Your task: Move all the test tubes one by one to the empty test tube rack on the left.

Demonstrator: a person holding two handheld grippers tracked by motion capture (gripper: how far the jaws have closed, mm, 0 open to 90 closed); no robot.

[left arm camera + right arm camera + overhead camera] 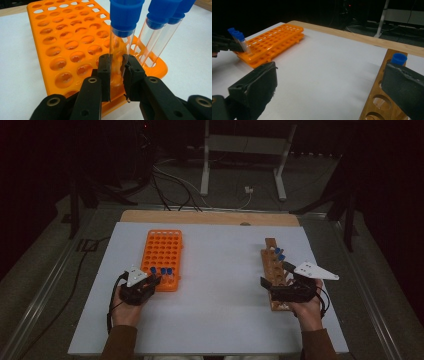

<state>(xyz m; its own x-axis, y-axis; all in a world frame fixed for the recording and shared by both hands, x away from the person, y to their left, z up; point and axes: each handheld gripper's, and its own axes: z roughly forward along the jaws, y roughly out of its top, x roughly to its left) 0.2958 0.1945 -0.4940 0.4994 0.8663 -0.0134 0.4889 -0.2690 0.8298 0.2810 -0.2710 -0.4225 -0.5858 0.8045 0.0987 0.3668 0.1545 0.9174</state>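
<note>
1. Clear plastic is slippery, so my first worry is the tube [121, 45] that my left gripper [117, 75] clenches low on its body; if I tilt the hand while the tube's bottom sits in its hole, the tube could jam or slide between the pads.
2. Two more tubes [156, 37] stand just beside it in the same end row of the orange rack [62, 50]. I judge that a sideways move could knock their blue caps or lift the light rack off the white board [220, 315].
3. In the high view the left gripper [142, 287] is at the near end of the orange rack [162, 252], and the tubes stand right in front of it.
4. My right gripper [327, 92] is released, its jaws wide apart with nothing between them. It hovers at the near part of the wooden rack [378, 100], and one jaw is just before a blue cap [399, 59].
5. If I close the right gripper from here, I think it could catch the wood and not a tube, because the capped tubes [278, 254] are farther along the wooden rack [272, 270] than the right gripper [280, 290].
</note>
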